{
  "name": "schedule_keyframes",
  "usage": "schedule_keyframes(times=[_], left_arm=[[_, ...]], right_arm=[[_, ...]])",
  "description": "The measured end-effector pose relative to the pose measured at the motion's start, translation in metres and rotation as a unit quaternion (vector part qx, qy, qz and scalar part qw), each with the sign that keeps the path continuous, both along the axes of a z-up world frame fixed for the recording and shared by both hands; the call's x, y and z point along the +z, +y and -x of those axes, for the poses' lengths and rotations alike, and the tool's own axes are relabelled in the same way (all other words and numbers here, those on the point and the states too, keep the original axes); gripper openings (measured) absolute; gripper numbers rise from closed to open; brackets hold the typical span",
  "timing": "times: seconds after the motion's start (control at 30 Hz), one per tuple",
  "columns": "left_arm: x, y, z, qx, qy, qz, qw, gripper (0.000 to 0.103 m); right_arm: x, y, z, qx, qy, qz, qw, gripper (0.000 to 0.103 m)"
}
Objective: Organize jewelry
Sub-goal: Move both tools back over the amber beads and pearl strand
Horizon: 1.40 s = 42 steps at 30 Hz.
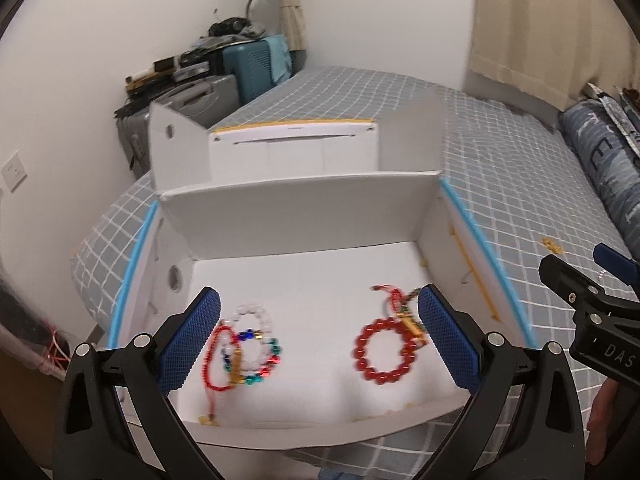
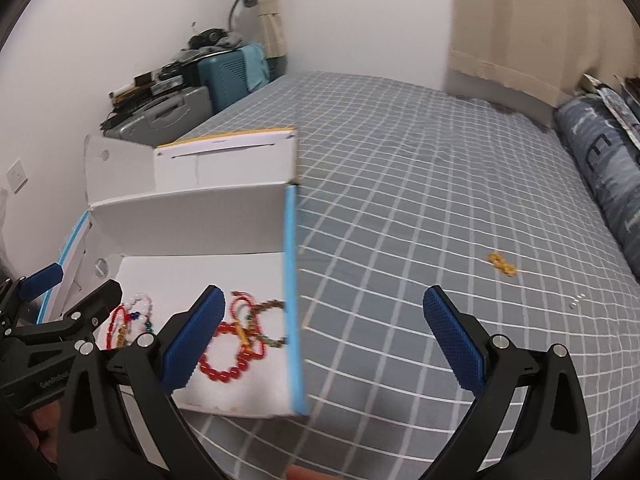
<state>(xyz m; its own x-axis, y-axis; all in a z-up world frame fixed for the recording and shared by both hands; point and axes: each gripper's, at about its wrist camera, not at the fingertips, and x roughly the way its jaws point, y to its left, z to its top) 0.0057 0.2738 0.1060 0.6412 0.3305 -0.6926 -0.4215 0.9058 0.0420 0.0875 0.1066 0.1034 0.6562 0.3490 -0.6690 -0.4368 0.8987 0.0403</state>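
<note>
Mostly done, I'd judge: bracelets (image 1: 383, 350) lie in the white box (image 1: 304, 204) between the wide, empty left gripper (image 1: 319, 336) jaws; yellow piece (image 2: 501, 263) on the bed (image 2: 420, 184) beyond the wide, empty right gripper (image 2: 319, 334).

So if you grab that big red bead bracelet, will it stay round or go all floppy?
Probably floppy: the red bead bracelet looks like separate round beads on a string, so it would likely sag from the fingers. The glossy beads may slip or roll a little. It seems light, lying flat in the white box.

Black plastic grippers, blue textured fingers (image 1: 188, 344), silver screws, white lettering.
</note>
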Motion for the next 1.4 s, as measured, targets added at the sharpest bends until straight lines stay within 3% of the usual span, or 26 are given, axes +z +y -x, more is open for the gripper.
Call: schedule_keyframes(times=[0.47,0.67,1.03,1.4], left_arm=[[0.008,-0.083,-0.043,-0.066,0.003,0.002,0.9978,0.097],[0.009,-0.124,-0.075,-0.093,0.003,0.002,0.9956,0.097],[-0.026,-0.203,-0.164,-0.152,0.031,0.008,0.9879,0.097],[-0.091,-0.272,-0.279,-0.198,0.073,0.008,0.9774,0.097]], right_arm=[[0.026,-0.121,-0.016,-0.098,-0.003,-0.033,0.995,0.095],[0.028,-0.172,-0.034,-0.137,-0.006,-0.026,0.99,0.095],[-0.011,-0.25,-0.101,-0.198,0.019,-0.003,0.98,0.096],[-0.074,-0.324,-0.179,-0.24,0.066,0.008,0.968,0.095]])
